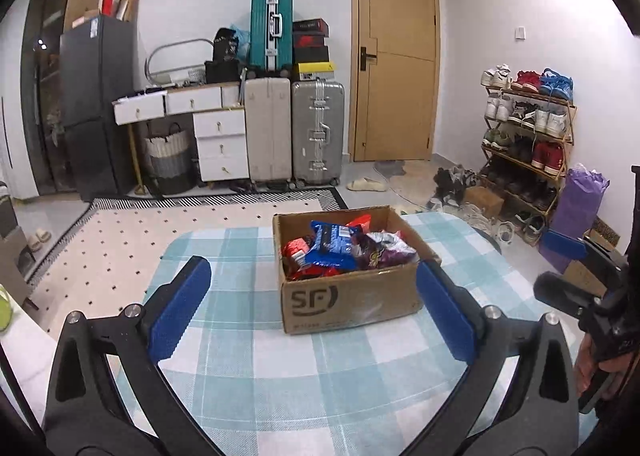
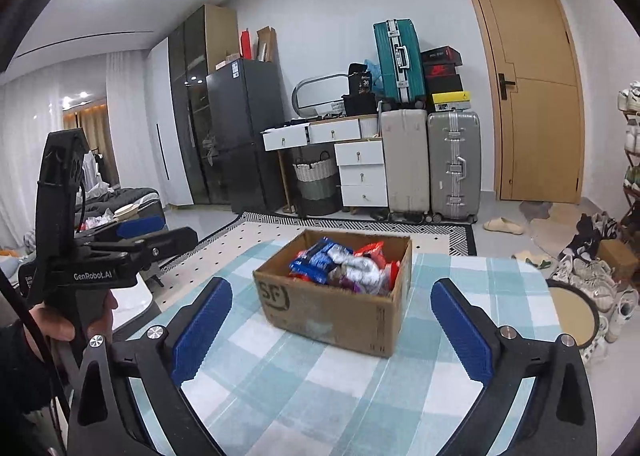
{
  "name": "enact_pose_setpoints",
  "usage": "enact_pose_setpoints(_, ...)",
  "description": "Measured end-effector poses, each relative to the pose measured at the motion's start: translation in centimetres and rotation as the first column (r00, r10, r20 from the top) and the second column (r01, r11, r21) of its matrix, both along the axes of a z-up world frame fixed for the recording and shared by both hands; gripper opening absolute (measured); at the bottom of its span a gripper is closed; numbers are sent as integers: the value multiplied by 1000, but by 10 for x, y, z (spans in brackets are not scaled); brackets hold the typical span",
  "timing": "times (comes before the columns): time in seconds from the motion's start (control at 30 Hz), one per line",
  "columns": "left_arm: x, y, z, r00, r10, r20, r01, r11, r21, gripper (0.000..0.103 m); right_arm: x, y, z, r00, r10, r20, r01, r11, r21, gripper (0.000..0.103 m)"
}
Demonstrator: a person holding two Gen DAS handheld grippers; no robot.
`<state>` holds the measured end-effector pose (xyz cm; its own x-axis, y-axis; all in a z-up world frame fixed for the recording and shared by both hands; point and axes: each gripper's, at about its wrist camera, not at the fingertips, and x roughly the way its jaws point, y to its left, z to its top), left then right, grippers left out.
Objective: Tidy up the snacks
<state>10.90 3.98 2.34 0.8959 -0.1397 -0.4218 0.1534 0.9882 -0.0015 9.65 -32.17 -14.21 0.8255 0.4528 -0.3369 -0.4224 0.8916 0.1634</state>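
A cardboard box (image 1: 352, 296) marked SF stands on the checked tablecloth (image 1: 320, 376). It holds several snack packets: a blue one (image 1: 334, 244), red ones (image 1: 296, 252) and a purple-silver one (image 1: 384, 250). My left gripper (image 1: 312, 300) is open and empty, just short of the box, with its fingers either side of the box's near face. In the right wrist view the box (image 2: 336, 308) and packets (image 2: 344, 264) sit ahead of my right gripper (image 2: 332, 320), which is open and empty. The other gripper shows at the edge of each view.
The table's edges curve away on both sides (image 2: 520, 268). A round stool (image 2: 576, 312) stands to the right of the table. Suitcases (image 1: 296, 131), white drawers (image 1: 220, 139), a fridge (image 1: 96, 103) and a shoe rack (image 1: 528, 135) line the far walls.
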Motion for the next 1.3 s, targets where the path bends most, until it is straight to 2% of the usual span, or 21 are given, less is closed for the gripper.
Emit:
enact_pose_setpoints(0.07, -13, 0, -9, 1000, 21, 14, -21, 1000, 15, 102, -12, 0, -11, 1000, -14, 17, 14, 1000, 7, 102)
enact_pose_setpoints(0.13, -25, 2, -19, 999, 23, 33, -24, 1000, 18, 102, -28, 3, -25, 997, -39, 65, 41, 999, -29, 102)
enact_pose_setpoints(0.23, -40, 5, -37, 997, 40, 64, -41, 999, 9, 102, -41, 6, -40, 994, -58, 93, 63, 996, -55, 102)
enact_pose_setpoints(0.5, -51, 20, -92, 987, 128, 98, -130, 991, 16, 102, -53, -2, -78, 988, -123, 93, 128, 991, -46, 102)
enact_pose_setpoints(0.63, -50, 29, -114, 986, 132, 98, -131, 991, -18, 102, -58, -4, -89, 983, -146, 115, 155, 985, -73, 102)
enact_pose_setpoints(0.73, -47, 31, -128, 988, 130, 81, -128, 991, -28, 102, -52, -7, -90, 985, -148, 88, 155, 986, -69, 103)
enact_pose_setpoints(0.93, -47, 31, -136, 986, 134, 102, -134, 991, -15, 102, -54, -3, -90, 982, -164, 89, 172, 980, -96, 102)
enact_pose_setpoints(1.3, -41, 27, -127, 987, 123, 107, -122, 992, -14, 102, -51, -9, -87, 983, -168, 78, 175, 981, -82, 103)
